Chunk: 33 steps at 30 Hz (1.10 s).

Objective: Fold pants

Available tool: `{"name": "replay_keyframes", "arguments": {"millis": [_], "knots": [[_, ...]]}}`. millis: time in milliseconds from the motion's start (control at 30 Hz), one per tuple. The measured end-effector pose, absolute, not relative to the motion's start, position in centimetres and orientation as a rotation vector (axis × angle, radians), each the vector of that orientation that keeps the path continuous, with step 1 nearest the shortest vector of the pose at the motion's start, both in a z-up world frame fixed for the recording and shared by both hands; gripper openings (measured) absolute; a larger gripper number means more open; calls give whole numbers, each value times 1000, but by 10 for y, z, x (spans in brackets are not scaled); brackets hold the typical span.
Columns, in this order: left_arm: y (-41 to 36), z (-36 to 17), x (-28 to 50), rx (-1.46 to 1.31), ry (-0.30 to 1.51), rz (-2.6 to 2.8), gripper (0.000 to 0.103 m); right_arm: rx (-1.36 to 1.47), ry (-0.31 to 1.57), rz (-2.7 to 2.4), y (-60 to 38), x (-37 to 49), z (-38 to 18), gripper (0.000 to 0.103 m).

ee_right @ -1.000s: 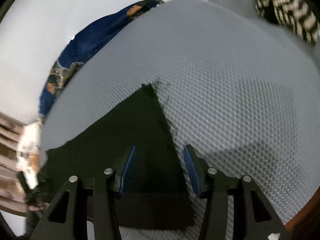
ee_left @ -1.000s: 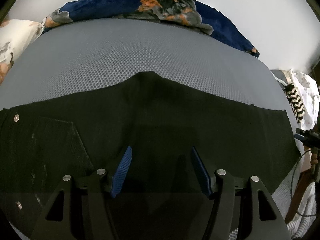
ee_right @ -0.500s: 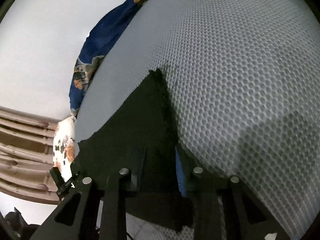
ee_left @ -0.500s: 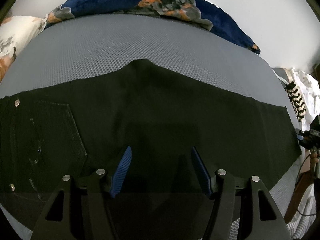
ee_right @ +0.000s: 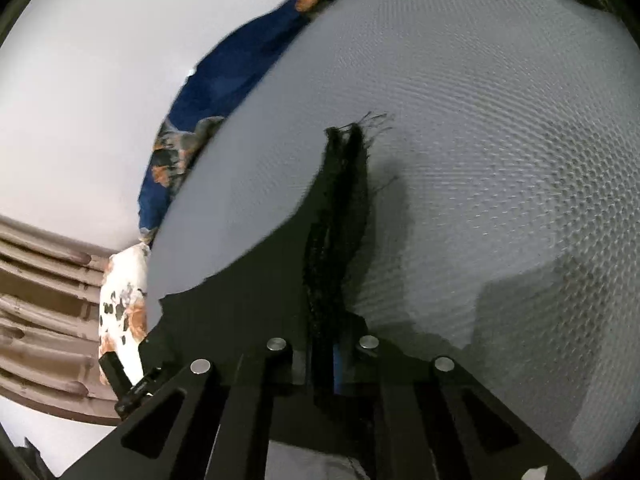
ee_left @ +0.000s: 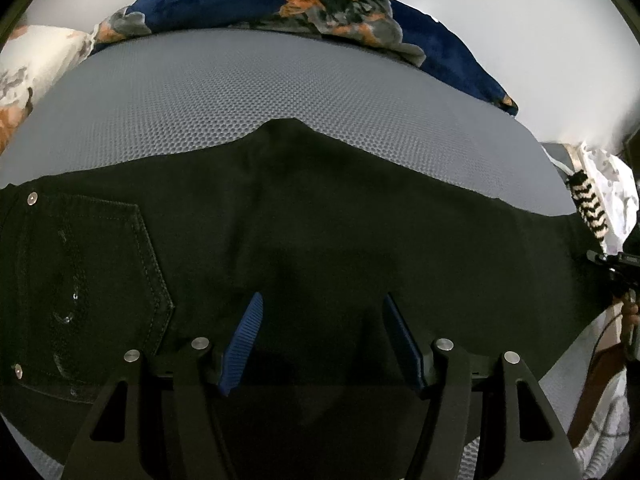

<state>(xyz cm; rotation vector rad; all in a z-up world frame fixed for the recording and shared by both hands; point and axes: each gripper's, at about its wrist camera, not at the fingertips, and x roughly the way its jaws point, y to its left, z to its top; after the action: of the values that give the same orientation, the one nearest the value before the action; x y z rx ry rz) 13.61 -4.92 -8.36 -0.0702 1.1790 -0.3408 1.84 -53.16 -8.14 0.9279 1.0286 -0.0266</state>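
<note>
Black pants [ee_left: 320,240] lie flat across a grey mesh mattress [ee_left: 280,88], with a back pocket [ee_left: 92,272] at the left. My left gripper [ee_left: 322,336] hovers over the seat area, open, its blue pads wide apart with nothing pinched. In the right wrist view, the frayed leg hem [ee_right: 340,200] stands up off the mattress [ee_right: 480,160] as a narrow fold. My right gripper [ee_right: 324,356] is closing on that fold, and its jaws are nearly together with the cloth pinched between them.
A dark blue floral blanket [ee_left: 320,4] is bunched along the mattress's far edge against a white wall. A white floral pillow [ee_right: 120,292] sits at the left end. White and zigzag-patterned cloth [ee_left: 592,208] lies past the right end.
My right gripper's jaws came together on the leg hem and pulled that corner up off the mattress into a fold. The left gripper stayed open over the pants.
</note>
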Motion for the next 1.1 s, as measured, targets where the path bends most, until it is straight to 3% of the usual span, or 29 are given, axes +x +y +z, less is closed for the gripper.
{"name": "replay_keyframes", "arguments": {"millis": [400, 933, 1100], "knots": [[-18, -41, 129, -141, 1053, -381, 63, 842, 1040, 141, -398, 92, -30, 7], [51, -17, 121, -290, 1014, -365, 63, 595, 1277, 325, -204, 180, -107, 8], [47, -18, 121, -300, 1036, -405, 63, 546, 1322, 353, -176, 183, -117, 34]]}}
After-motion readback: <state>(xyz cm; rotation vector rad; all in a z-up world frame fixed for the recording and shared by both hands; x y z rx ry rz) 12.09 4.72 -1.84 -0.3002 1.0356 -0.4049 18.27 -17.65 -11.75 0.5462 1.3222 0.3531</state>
